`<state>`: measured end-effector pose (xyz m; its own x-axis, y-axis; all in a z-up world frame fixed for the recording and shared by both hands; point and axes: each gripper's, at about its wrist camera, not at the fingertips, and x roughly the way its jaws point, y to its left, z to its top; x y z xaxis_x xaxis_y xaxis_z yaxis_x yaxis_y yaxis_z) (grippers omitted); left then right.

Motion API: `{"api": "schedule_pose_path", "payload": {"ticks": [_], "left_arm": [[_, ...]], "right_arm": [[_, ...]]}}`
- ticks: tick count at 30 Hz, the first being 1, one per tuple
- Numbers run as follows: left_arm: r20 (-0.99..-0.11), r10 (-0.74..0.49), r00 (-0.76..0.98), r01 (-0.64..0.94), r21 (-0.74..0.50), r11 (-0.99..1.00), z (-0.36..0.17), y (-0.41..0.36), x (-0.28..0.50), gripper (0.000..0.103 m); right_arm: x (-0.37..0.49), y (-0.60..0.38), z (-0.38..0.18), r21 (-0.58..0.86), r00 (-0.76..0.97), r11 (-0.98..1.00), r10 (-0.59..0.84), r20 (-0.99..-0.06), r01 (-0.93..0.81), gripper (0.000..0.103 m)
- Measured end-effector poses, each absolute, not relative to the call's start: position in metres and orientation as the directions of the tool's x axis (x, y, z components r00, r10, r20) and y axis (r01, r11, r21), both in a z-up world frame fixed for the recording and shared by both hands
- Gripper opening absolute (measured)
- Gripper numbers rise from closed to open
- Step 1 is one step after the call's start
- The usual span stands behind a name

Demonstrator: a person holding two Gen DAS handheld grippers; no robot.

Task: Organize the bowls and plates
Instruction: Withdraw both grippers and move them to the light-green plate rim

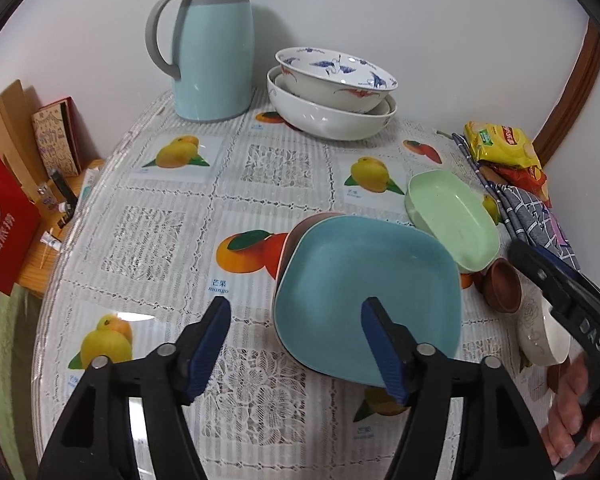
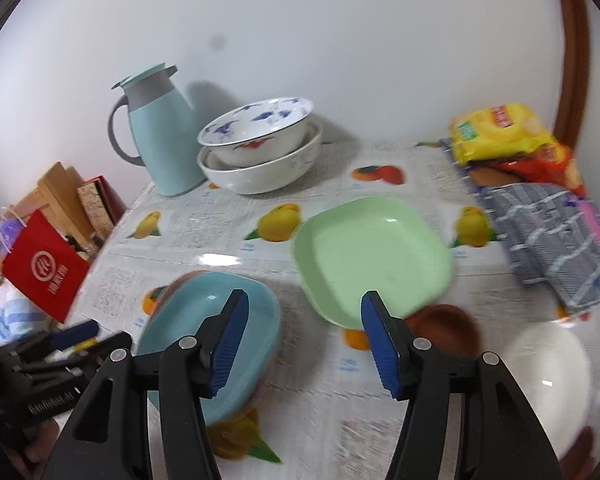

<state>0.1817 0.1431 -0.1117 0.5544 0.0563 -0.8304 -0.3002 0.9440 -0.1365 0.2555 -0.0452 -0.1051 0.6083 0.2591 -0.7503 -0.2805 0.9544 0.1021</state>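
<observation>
Above the fruit-print table (image 1: pixel 172 216): both tools parted, nothing gripped.
Left gripper (image 1: pixel 296 312) stands half-wide over the near edge of the blue plate (image 1: pixel 364 280), pads clear of it. Right gripper (image 2: pixel 304 308), likewise half-wide and empty, hangs between that plate and the green plate (image 2: pixel 372 252); stacked bowls (image 1: pixel 332 92) sit far, by the jug (image 1: pixel 212 56).

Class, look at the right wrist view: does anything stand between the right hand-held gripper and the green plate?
Nothing visible does. The right hand-held gripper is open, and the green plate lies just beyond it on the tablecloth, unobstructed.
</observation>
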Motion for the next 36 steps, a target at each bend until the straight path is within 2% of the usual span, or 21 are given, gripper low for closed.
{"api": "schedule_pose_path", "payload": {"ticks": [4,8,10,12,17,26,29,33,36], "left_arm": [[-0.825,0.06,0.563,-0.308,-0.141,0.941,-0.103,0.135,0.179,0.071],[-0.801,-0.013,0.598,-0.255,-0.206,0.945,-0.094,0.125,0.176,0.071],[-0.784,-0.034,0.62,-0.221,-0.216,0.951,-0.089,0.118,0.175,0.071],[-0.761,-0.007,0.649,-0.204,-0.184,0.961,-0.08,0.108,0.173,0.071],[-0.747,0.018,0.665,-0.164,-0.123,0.979,-0.068,0.087,0.174,0.071],[-0.789,-0.032,0.613,-0.146,-0.153,0.977,-0.067,0.08,0.188,0.071],[-0.794,-0.026,0.608,-0.149,-0.146,0.978,-0.068,0.079,0.194,0.071],[-0.797,-0.031,0.604,-0.151,-0.152,0.977,-0.069,0.08,0.204,0.071],[-0.795,-0.017,0.607,-0.157,-0.14,0.978,-0.07,0.081,0.212,0.071]], "right_arm": [[0.24,-0.069,-0.093,0.053,0.636,0.969,0.198,-0.746,-0.241,0.059],[0.228,-0.091,-0.084,0.012,0.665,0.981,0.139,-0.734,-0.192,0.059],[0.224,-0.103,-0.081,0.008,0.663,0.984,0.126,-0.738,-0.178,0.065],[0.221,-0.11,-0.08,0.002,0.656,0.986,0.114,-0.746,-0.168,0.078],[0.212,-0.126,-0.077,0.002,0.658,0.994,0.076,-0.749,-0.113,0.082],[0.202,-0.132,-0.065,-0.037,0.686,0.992,0.056,-0.725,-0.121,0.083],[0.207,-0.13,-0.062,0.013,0.672,0.989,0.11,-0.732,-0.148,0.083],[0.216,-0.124,-0.06,-0.008,0.698,0.993,0.076,-0.712,-0.116,0.083],[0.226,-0.122,-0.06,0.058,0.694,0.989,0.138,-0.707,-0.137,0.083]]}}
